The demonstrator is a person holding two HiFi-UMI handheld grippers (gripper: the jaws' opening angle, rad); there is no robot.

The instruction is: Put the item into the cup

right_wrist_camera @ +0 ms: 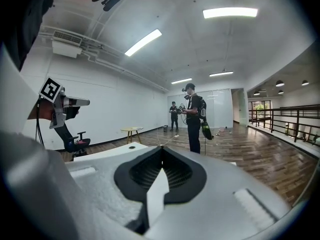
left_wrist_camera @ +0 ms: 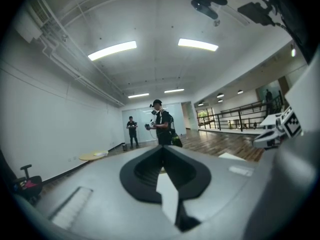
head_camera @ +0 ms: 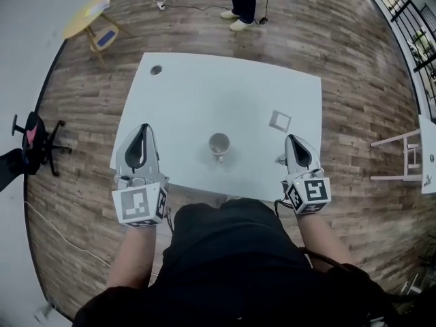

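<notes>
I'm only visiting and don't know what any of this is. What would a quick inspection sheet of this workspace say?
Surface: white table, mostly bare, round hole near a far corner.
Job's things: cup upright towards the near edge; flat square item lying apart, to its right.
Clutter: small object beside the right claw, too small to identify.
Grippers: left claw and right claw both shut, holding nothing, either side of the cup.
Cables: floor cable beyond the table; thin cable on the floor at left.
Surroundings: wooden floor, yellow round table, office chair, standing person.
</notes>
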